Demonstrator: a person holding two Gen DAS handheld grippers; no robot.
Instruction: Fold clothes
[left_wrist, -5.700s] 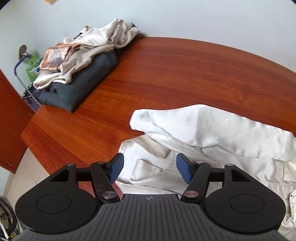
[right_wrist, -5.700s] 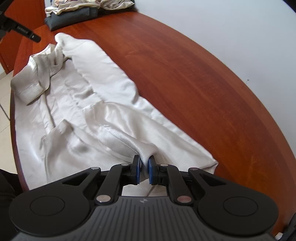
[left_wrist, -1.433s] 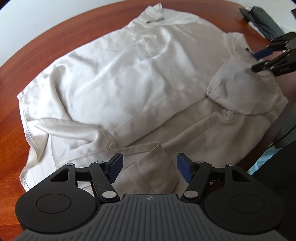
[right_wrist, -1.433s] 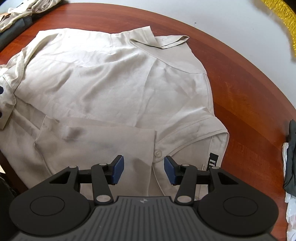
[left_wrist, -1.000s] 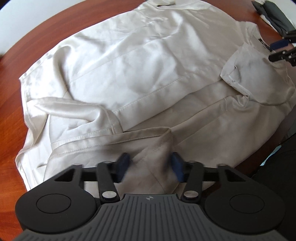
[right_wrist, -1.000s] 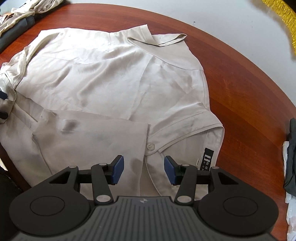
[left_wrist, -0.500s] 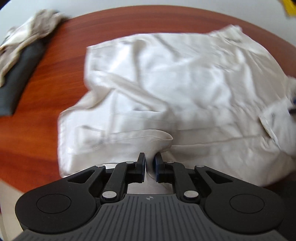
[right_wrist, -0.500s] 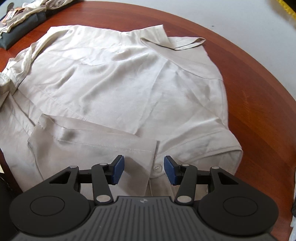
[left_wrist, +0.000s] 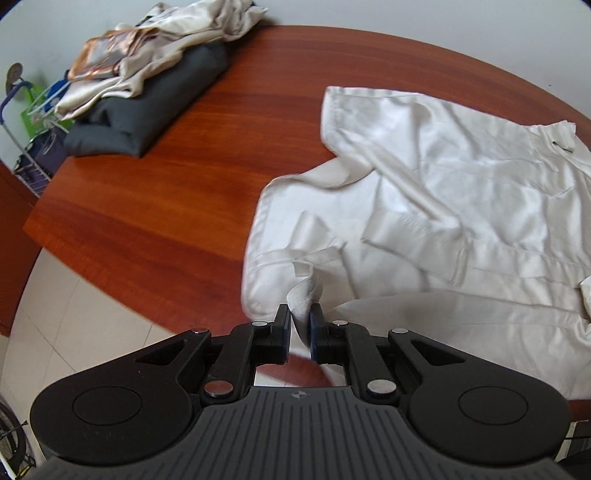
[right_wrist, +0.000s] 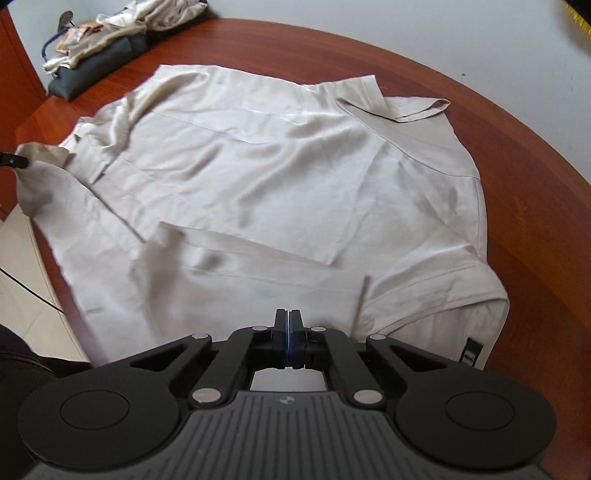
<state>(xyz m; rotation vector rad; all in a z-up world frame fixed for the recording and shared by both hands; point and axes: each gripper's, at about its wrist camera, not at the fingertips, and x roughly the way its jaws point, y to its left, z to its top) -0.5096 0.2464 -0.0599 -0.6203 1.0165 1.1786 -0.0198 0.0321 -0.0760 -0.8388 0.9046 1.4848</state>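
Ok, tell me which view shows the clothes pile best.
The left wrist view: the clothes pile sits large in the upper left, with pale garments on a folded dark one, on the table. The right wrist view shows the same pile only small and partly cut off at its top left edge.

Wooden table (left_wrist: 207, 155) bears shirt (right_wrist: 280, 173), clothes pile (left_wrist: 147, 85).

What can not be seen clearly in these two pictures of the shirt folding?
- Right wrist view: whether the right gripper, its jaws pressed together, pinches any cloth of the shirt; its own body hides the cloth beneath.
- Left wrist view: the shirt's lower edge, cut off by the left gripper body.
- Right wrist view: the black label print, too small.
- Left wrist view: the pile of clothes, layers unclear.
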